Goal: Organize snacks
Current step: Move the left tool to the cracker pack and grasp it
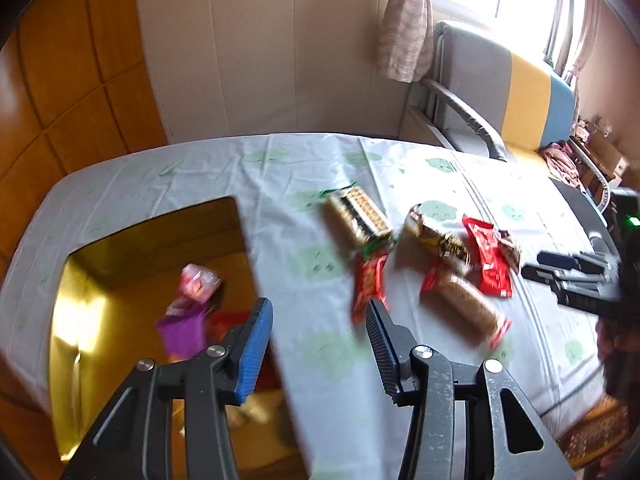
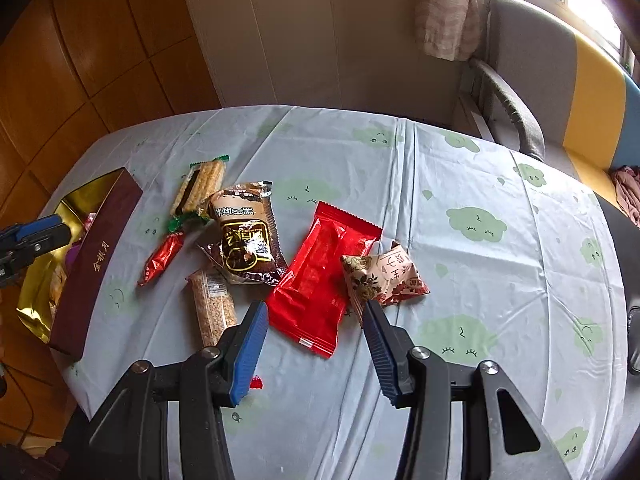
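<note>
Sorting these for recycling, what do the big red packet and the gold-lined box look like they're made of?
Big red packet: looks like glossy plastic film, going by its shiny creases and crimped, serrated ends. Gold-lined box: probably cardboard with matte maroon walls; the lining looks like mirror-bright gold foil.

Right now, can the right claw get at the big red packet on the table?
Probably yes. The right claw is open just above the big red packet, which lies on top of the tablecloth with nothing over it.

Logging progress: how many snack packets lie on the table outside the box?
6: wafer bar farthest back, brown packet beside it, small red candy nearest the box, grain bar in front, large red packet, floral packet rightmost. Another may hide under the brown packet.
</note>
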`<state>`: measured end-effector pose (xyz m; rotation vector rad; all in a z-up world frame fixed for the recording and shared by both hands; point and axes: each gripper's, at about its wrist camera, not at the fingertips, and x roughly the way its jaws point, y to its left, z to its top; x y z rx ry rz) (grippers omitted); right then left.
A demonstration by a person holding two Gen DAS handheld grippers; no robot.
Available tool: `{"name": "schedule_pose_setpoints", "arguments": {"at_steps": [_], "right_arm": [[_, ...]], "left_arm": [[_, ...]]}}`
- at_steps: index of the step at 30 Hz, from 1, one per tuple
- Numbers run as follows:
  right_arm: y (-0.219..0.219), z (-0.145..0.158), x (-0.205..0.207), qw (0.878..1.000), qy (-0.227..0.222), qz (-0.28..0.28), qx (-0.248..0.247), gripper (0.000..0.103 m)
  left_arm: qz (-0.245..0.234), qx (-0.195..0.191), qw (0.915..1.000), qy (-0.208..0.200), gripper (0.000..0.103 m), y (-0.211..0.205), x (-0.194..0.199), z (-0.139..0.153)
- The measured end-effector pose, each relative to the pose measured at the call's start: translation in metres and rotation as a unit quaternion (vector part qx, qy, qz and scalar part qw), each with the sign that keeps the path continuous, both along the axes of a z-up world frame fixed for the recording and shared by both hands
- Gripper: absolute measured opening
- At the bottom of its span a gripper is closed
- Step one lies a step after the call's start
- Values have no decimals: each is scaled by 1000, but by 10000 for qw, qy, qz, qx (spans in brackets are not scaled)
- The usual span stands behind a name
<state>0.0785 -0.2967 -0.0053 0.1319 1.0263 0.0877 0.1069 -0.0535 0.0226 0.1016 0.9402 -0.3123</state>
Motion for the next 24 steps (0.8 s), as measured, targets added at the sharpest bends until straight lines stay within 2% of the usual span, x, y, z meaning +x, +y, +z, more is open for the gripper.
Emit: {"name": "schedule_pose_setpoints", "arguments": {"at_steps": [1,3,11,13,14,15,22,23,24], "right_arm": [[-1,1,0,10000,-12,-11,54,50],[-1,3,0,9999,-7,3,141,50],[2,9,0,9994,-84,90,313,51],[2,9,0,9993,-76,117,351,51],[2,9,0,9993,-73,126,340,51],[3,9,0,9994,-78,125,324,51],[-1,10,1,9991,-104,69,402,51],[0,10,1,9991,-99,80,393,51],[0,10,1,9992,-95,101,385,51]], "left_arm": [[4,-54,10000,63,52,-7,10,-1],[69,-70,9998,167,63,-20,28,-5],[66,177,9978,643,63,-72,102,-41],[88,182,9967,784,68,-80,119,-51],[96,179,9963,835,76,-84,125,-56],[105,172,9959,880,79,-87,130,-61],[219,215,9936,1090,77,-101,157,-84],[208,202,9931,1134,75,-101,160,-87],[185,185,9930,1156,60,-101,162,-90]]}}
